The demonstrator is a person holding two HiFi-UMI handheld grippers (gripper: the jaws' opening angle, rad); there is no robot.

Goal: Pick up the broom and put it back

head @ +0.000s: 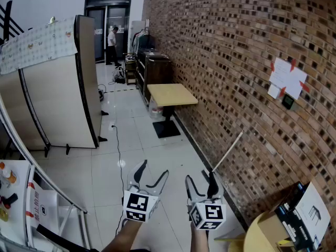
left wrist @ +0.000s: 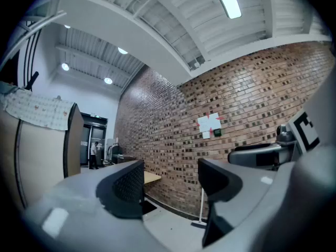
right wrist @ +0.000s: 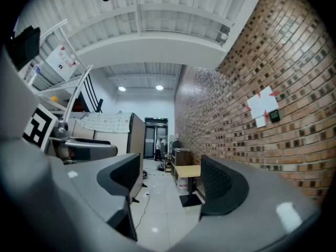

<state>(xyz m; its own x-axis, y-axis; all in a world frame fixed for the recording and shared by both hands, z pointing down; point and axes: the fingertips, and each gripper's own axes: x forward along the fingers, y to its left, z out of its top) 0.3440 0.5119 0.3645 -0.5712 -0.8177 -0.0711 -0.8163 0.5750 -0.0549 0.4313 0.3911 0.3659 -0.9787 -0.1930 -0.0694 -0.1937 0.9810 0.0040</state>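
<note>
The broom [head: 229, 150] leans against the brick wall [head: 236, 62]. In the head view its pale handle slants up toward 1 o'clock from the right gripper [head: 200, 179], and the handle's lower end passes out of sight behind that gripper's right jaw. The right gripper's jaws stand wide apart with nothing between them; the gap shows only the tiled floor [head: 157, 151] and a distant table [head: 171, 94]. The left gripper [head: 153, 171], at 9 o'clock from the right one, is also spread wide and holds nothing. The left gripper view shows the broom standing at the foot of the wall, well apart from the jaws.
</note>
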